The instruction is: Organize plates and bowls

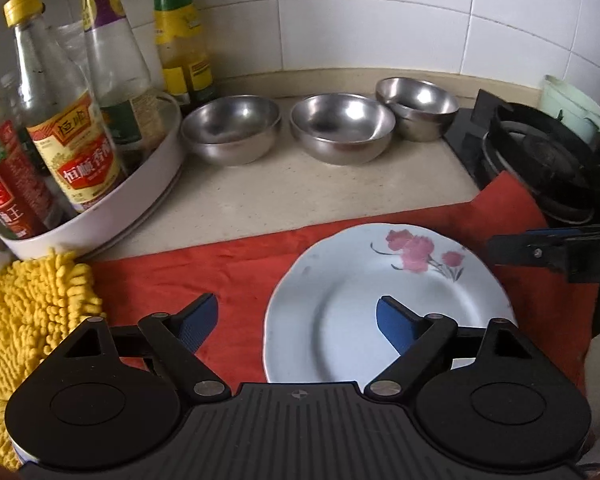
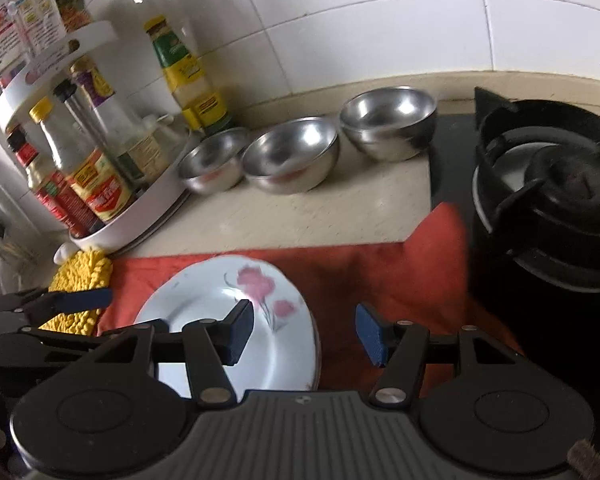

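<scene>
A white plate point(image 1: 340, 280) with pink flowers lies on a red cloth point(image 1: 188, 276). My left gripper point(image 1: 296, 320) is open wide over the plate's left rim, one finger above the plate, the other above the cloth. In the right wrist view my right gripper point(image 2: 305, 332) is open and straddles the right rim of the plate point(image 2: 204, 300) without touching it. Three steel bowls point(image 1: 230, 128) point(image 1: 342, 126) point(image 1: 418, 106) stand apart in a row at the back by the wall, all empty and upright.
A white turntable tray point(image 1: 140, 196) full of sauce bottles stands at the back left. A yellow chenille cloth point(image 1: 24, 312) lies left of the red cloth. A black gas burner point(image 2: 556, 192) fills the right side. A mint-green cup point(image 1: 568, 104) sits behind it.
</scene>
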Demonstrator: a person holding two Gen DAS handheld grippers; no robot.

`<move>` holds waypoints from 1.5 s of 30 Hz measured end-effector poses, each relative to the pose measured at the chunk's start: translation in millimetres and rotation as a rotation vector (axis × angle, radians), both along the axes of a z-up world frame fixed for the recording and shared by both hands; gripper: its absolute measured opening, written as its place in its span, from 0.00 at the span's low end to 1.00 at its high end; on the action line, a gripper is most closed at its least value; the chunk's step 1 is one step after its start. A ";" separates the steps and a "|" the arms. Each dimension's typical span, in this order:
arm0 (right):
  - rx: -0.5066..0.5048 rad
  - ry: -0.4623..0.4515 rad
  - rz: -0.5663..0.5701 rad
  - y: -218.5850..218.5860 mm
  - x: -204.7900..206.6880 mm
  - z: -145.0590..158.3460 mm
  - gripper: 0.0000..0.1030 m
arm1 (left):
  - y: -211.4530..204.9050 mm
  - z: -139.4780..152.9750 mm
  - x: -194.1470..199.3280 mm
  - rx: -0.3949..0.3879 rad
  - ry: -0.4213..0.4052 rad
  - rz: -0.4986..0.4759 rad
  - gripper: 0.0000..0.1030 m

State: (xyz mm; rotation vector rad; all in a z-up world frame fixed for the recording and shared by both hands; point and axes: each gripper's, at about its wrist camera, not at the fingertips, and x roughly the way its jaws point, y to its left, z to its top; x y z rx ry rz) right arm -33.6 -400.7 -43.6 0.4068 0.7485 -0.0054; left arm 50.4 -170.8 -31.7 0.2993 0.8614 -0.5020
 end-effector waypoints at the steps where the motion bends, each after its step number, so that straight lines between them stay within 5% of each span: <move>1: 0.007 -0.001 0.005 0.3 0.6 0.3 0.52 | -0.3 0.2 -0.2 0.001 0.002 -0.001 0.88; 25: 0.011 -0.030 0.032 30.4 46.6 17.2 0.54 | -0.5 18.4 42.4 0.047 -0.093 -0.003 0.98; 45: -0.052 -0.018 -0.046 -0.6 113.7 27.1 0.60 | -46.7 6.0 115.7 0.022 -0.048 -0.041 1.00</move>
